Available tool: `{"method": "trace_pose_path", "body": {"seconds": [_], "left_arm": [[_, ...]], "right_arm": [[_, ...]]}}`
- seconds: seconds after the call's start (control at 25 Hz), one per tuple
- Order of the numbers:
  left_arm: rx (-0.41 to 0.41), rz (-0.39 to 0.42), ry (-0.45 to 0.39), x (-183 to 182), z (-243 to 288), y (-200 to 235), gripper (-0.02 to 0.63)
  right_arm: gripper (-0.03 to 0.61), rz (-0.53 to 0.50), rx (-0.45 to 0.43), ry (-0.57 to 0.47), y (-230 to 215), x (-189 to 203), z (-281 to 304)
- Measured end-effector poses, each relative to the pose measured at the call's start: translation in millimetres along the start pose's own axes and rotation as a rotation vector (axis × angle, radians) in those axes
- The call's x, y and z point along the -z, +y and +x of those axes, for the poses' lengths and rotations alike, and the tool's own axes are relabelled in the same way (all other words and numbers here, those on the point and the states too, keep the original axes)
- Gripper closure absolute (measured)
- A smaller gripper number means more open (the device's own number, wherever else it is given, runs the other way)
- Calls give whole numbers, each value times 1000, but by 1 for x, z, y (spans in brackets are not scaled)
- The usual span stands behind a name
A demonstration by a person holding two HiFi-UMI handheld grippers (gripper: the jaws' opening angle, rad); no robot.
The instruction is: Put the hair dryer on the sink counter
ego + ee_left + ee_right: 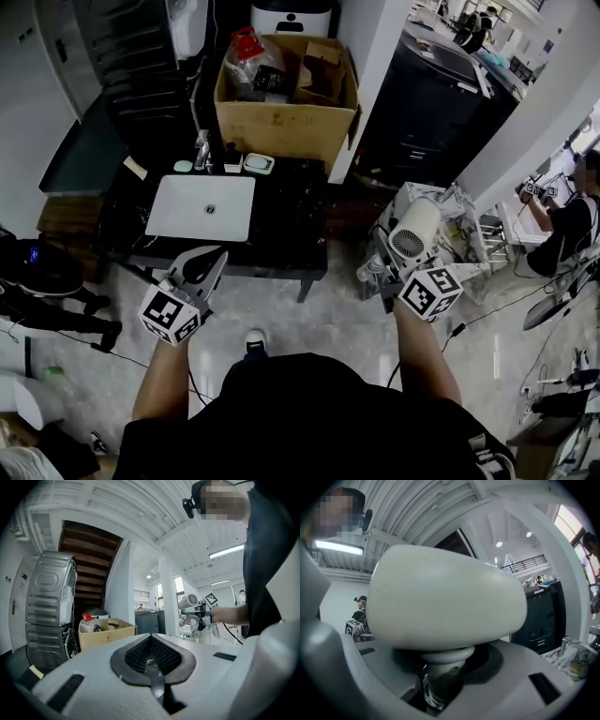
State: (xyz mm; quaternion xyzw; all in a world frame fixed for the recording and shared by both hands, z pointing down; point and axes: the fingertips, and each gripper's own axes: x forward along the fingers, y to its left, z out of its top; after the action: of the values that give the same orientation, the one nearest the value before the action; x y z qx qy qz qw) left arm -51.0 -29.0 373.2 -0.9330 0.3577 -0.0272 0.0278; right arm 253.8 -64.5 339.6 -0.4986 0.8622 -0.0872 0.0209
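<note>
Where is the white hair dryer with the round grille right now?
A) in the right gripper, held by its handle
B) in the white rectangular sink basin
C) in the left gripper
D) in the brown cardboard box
A: the right gripper has its jaws closed on the handle of the white hair dryer, off to one side of the black sink counter.

Open floor [347,319] lies in front of the tabletop [291,220], whose dark stretch right of the white sink basin [202,208] is bare. Small bottles [232,157] crowd its back edge, and a cardboard box [286,117] stands behind them.
</note>
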Motion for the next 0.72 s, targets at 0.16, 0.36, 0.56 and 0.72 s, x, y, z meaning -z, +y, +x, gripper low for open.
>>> {"method": "trace_pose_path", "body": {"seconds": [0.16, 0.36, 0.56, 0.72], "left_arm": [[25, 2, 1, 3, 7, 42, 598], [52, -5, 6, 7, 12, 89, 598], [96, -12, 2, 11, 19, 120, 598], [136, -16, -21, 13, 26, 136, 598]], "right_arm": [[391, 22, 30, 6, 3, 1, 34], [391, 32, 68, 11, 10, 0, 66], [390, 30, 104, 14, 17, 1, 94], [391, 31, 132, 20, 20, 9, 112]]}}
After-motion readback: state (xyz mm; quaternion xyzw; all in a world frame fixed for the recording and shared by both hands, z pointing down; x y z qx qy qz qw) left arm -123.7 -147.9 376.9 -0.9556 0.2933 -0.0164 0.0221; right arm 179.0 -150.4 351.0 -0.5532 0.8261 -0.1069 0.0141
